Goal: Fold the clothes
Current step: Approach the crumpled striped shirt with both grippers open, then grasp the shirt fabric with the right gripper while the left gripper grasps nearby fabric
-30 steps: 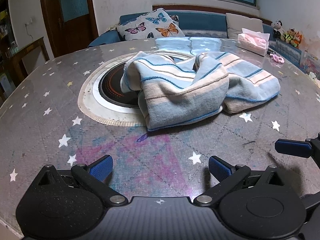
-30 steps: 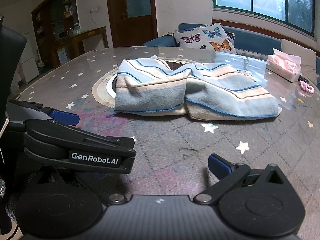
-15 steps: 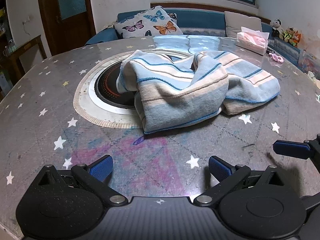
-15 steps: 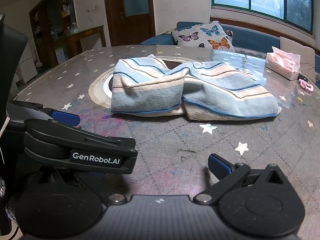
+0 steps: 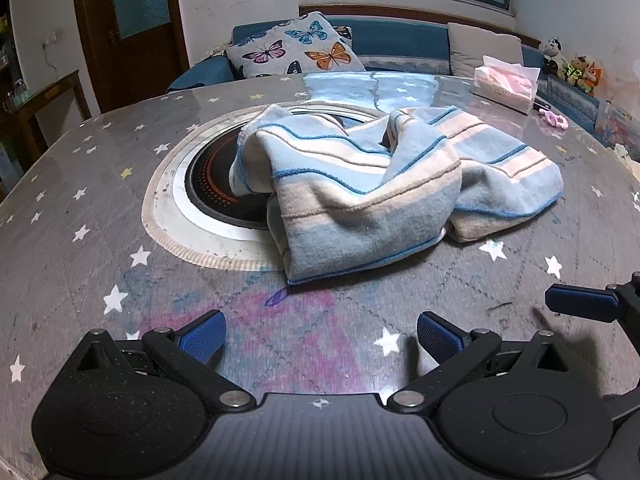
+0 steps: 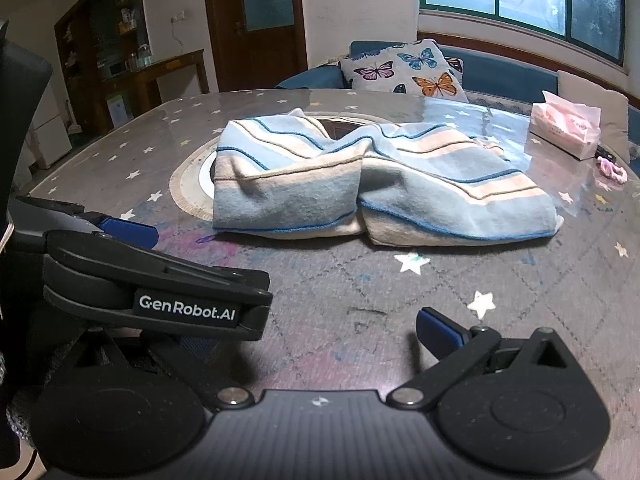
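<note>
Both hand-held grippers, left (image 5: 320,334) and right (image 6: 320,336), gape apart before the striped garment's (image 5: 360,196) near hem.

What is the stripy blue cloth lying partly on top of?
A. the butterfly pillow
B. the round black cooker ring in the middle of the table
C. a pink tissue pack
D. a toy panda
B: the stripy blue cloth sits crumpled on the table with its left part draped over the round black cooker ring, while both open tools hover short of it.
</note>
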Demonstrator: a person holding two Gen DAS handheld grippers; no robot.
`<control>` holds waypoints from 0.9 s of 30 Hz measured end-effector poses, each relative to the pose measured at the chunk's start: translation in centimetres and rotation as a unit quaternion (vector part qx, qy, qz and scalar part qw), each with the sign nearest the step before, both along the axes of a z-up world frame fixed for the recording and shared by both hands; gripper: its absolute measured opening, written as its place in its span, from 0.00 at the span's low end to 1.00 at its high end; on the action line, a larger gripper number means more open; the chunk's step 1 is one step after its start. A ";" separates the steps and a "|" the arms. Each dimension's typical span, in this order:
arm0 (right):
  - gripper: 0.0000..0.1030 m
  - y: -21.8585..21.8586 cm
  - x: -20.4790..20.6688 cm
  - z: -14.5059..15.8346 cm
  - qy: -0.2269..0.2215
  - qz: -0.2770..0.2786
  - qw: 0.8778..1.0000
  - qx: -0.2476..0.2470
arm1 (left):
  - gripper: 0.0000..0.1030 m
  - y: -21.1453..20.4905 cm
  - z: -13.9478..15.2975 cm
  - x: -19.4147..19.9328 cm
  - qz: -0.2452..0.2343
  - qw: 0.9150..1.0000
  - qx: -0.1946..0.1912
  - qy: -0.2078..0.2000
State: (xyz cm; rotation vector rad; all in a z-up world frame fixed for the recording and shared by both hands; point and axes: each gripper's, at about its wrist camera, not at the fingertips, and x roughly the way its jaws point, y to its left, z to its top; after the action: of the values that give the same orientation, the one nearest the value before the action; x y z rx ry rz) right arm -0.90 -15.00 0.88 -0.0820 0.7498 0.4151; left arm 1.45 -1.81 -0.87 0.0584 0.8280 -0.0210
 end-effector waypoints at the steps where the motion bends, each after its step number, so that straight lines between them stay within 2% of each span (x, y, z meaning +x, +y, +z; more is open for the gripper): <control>1: 1.00 0.0 0.1 0.0 -0.001 0.000 1.000 0.000 | 1.00 0.0 0.0 0.1 -0.001 1.000 0.000 0.000; 10: 1.00 -0.3 1.4 0.5 -0.005 -0.001 1.000 0.001 | 1.00 0.6 1.2 1.3 0.000 1.000 0.005 -0.015; 17: 1.00 -1.9 3.6 2.1 -0.005 -0.001 1.000 0.016 | 1.00 2.2 3.6 3.0 0.002 0.999 0.001 -0.039; 23: 0.99 -4.0 6.8 4.0 -0.002 -0.011 0.999 0.037 | 0.99 4.1 5.8 5.9 0.010 0.998 -0.014 -0.060; 25: 0.95 -4.5 8.2 4.6 -0.007 -0.015 0.999 0.038 | 0.99 4.5 6.3 7.2 0.007 0.998 -0.014 -0.064; 27: 0.92 -4.7 9.8 5.0 -0.016 -0.019 0.999 0.029 | 0.95 4.6 6.6 8.6 -0.002 0.998 -0.017 -0.062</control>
State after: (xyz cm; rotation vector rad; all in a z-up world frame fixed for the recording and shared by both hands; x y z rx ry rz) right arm 8.93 -19.73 5.87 -0.0204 0.7072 0.3974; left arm 10.06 2.78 5.71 0.0287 0.7030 -0.0340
